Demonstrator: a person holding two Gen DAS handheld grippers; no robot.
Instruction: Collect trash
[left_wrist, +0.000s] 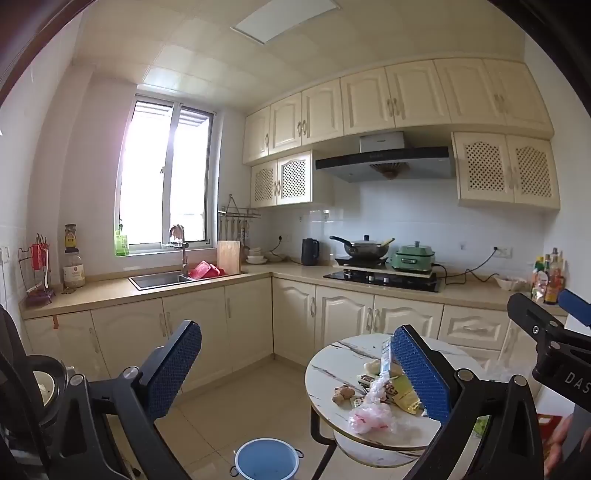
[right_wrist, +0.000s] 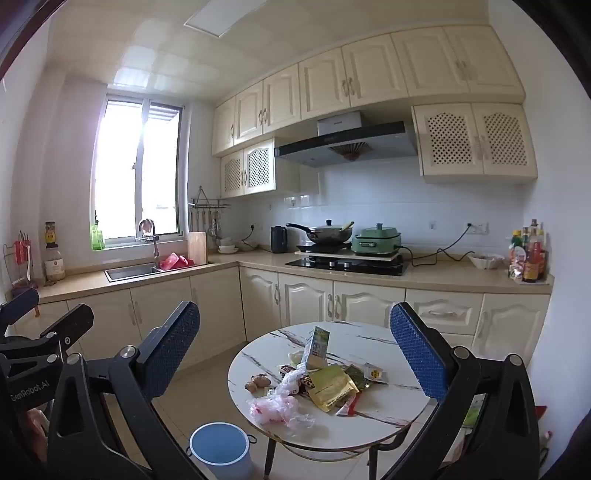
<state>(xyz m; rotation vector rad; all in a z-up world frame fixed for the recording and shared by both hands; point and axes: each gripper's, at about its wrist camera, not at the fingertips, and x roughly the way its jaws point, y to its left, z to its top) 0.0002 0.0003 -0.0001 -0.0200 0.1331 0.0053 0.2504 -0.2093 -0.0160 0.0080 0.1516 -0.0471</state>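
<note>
- The trash (right_wrist: 325, 384) lies in a loose pile on the round marble table (right_wrist: 388, 343): a gold pouch (right_wrist: 330, 386), a crumpled pink-white plastic bag (right_wrist: 277, 408), a tall carton (right_wrist: 317, 347) that stands upright, and small wrappers that touch each other.
- A blue bin (right_wrist: 219, 448) stands on the floor, just beside the table's near-left edge.
- The right tool (right_wrist: 295, 350) is wide open and holds nothing; it is well above the pile.
- The left tool (left_wrist: 297, 369) is also open and empty, and is more to the left, over the bin side.
- The step is judged to be the first approach. A good way is to lower one tool to a piece at the pile's edge, like the plastic bag, so the carton does not fall.
- The thin film will likely slip, so the fingers should close on a bunched part.
</note>
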